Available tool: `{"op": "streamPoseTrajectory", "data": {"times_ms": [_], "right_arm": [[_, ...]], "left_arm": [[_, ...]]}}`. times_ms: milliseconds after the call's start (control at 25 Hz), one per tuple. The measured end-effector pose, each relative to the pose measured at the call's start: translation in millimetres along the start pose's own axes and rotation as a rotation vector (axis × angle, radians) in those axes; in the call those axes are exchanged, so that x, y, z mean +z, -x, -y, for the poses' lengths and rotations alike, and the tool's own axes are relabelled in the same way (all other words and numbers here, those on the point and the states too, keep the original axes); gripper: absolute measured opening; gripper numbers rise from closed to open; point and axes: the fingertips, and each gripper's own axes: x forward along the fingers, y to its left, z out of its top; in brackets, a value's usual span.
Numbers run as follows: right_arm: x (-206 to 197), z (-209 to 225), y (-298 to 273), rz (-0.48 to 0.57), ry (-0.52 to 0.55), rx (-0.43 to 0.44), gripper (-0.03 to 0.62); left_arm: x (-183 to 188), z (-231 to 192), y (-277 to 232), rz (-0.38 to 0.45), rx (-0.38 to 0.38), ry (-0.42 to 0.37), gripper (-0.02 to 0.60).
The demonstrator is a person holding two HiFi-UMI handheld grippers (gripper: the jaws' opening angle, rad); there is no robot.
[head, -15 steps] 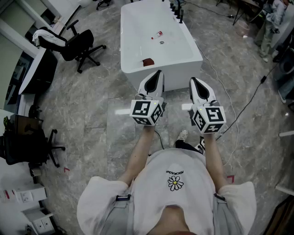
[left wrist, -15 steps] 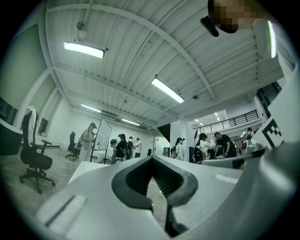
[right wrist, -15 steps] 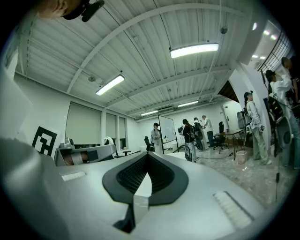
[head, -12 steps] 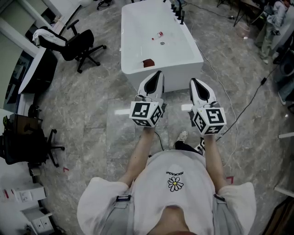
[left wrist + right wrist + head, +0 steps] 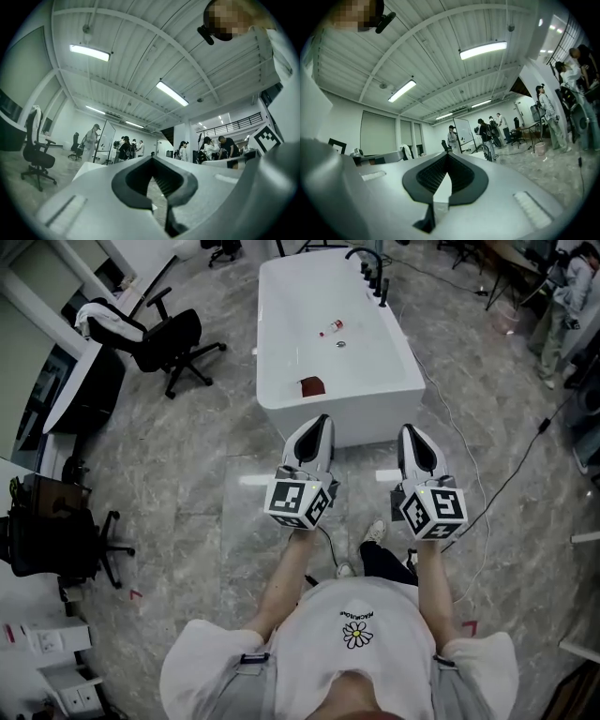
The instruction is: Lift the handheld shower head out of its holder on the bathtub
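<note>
Left gripper (image 5: 322, 421): held out over the floor just short of the bathtub's near end, tipped slightly upward. Its jaws were drawn together with only a sliver of a gap and nothing between them (image 5: 151, 160).
Right gripper (image 5: 410, 431): beside the left one, near the bathtub's near right corner and roughly level. Its jaws were closed up and empty (image 5: 446, 155).
Bathtub (image 5: 265, 352): white and free-standing on the grey stone floor (image 5: 187, 465), running lengthwise away from the person.
Handheld shower head (image 5: 382, 285): among the dark fittings on the bathtub's far right rim, well apart from both grippers and too small to tell from the holder.
Tap (image 5: 362, 253): a dark arched spout at the bathtub's far right corner, just beyond those fittings.
Inside the bathtub: a small red-capped bottle (image 5: 325, 331) lay near the middle with the drain (image 5: 340, 344) just beside it. A dark red item (image 5: 311, 385) sat at the near end.
Office chair (image 5: 173, 338): black, on the floor off the bathtub's left side, with a white garment (image 5: 111, 319) over its back.
Bystanders: a group (image 5: 124, 147) stood by a whiteboard (image 5: 105, 136) across the room.
</note>
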Motion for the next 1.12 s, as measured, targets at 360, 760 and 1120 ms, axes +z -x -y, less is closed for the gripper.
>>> {"op": "streamPoseTrajectory", "data": {"times_ms": [360,760,1120], "right_arm": [[-7.9,78.2,-68.9,-0.008,-0.181,-0.025,0.023],[20.6,130.6,-144.5,0.006,-0.134,0.04,0.023],[14.1,186.0,-254.6,-0.021,-0.065,0.003,0.022]], "left_arm": [[-19.0,-13.8,-86.9,-0.018,-0.046,-0.051,0.0],[-21.2,-39.3,-178.6,0.006,-0.018,-0.074,0.0],[-58.2,-105.9,-298.1,0.029,-0.05,-0.002,0.0]]}}
